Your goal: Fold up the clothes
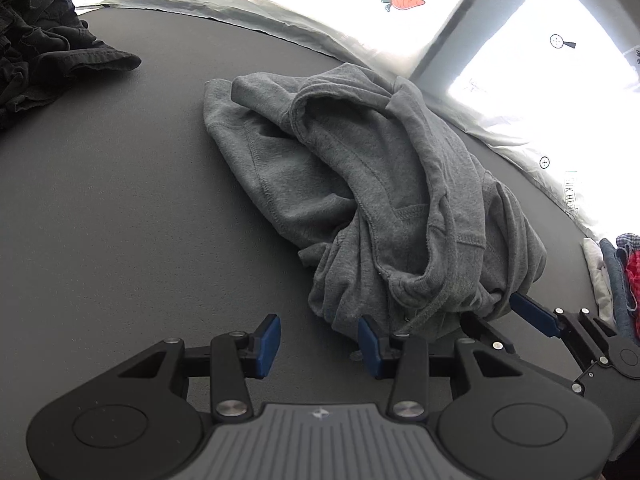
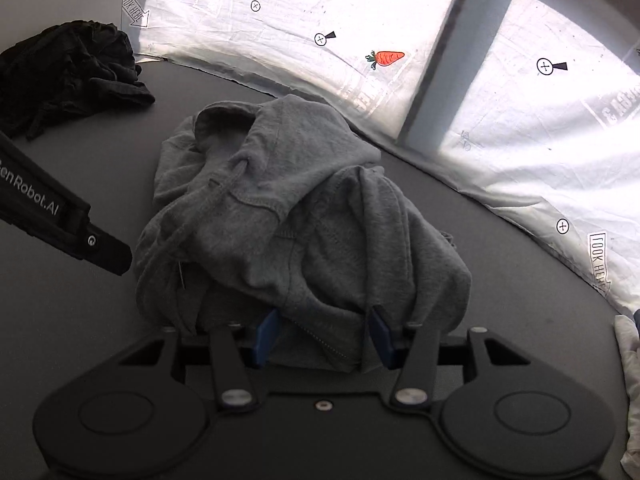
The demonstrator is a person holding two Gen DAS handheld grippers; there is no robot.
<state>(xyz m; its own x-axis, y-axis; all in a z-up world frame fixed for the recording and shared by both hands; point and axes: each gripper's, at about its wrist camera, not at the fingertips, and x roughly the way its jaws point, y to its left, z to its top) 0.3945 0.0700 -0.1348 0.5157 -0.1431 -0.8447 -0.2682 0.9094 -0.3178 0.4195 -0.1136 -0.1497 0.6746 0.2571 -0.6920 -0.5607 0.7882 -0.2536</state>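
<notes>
A crumpled grey hoodie [image 1: 372, 200] lies in a heap on the dark grey table [image 1: 120, 200]. My left gripper [image 1: 318, 344] is open and empty, low over the table just in front of the hoodie's near left edge. My right gripper [image 2: 322, 336] is open, with a bunched fold of the grey hoodie [image 2: 288, 216] lying between its blue pads [image 2: 380, 334]. It also shows in the left wrist view [image 1: 532, 314] at the hoodie's right side. The left gripper's body [image 2: 60, 216] shows at the left of the right wrist view.
A pile of black clothes [image 1: 44, 56] lies at the table's far left, also in the right wrist view [image 2: 68, 76]. A stack of coloured clothes [image 1: 618, 280] sits at the right edge. A white printed sheet [image 2: 360, 40] hangs behind the table.
</notes>
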